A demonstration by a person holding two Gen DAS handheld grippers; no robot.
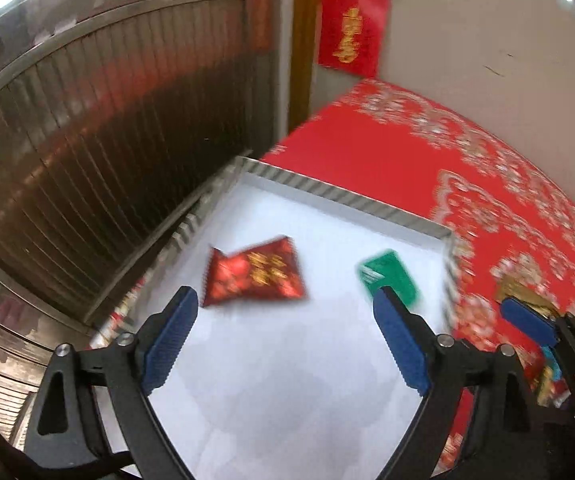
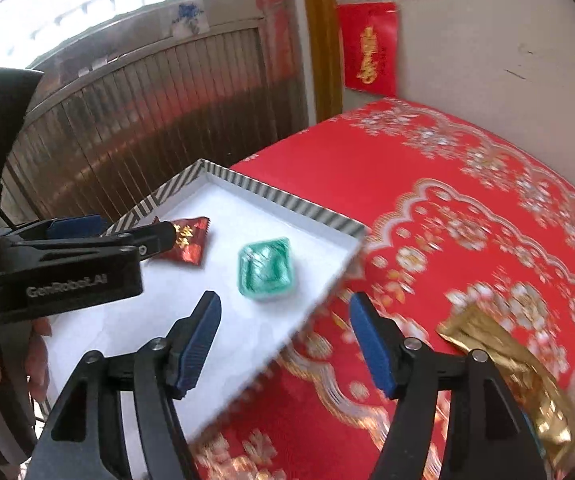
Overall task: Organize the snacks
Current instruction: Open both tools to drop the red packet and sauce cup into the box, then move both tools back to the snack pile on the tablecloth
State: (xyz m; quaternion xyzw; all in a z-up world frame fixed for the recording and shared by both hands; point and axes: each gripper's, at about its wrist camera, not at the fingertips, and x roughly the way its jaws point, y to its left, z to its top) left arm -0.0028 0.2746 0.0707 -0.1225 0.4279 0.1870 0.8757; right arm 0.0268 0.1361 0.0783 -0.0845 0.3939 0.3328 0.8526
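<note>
Red floral tablecloth, striped-rim white tray at its edge, gold packet nearby

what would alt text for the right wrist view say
An open right gripper hovers empty over the edge of a white tray holding a red snack packet and a green wrapped snack. The tray sits on a red floral cloth, a gold packet lies right, and the left gripper enters from the left.
</note>
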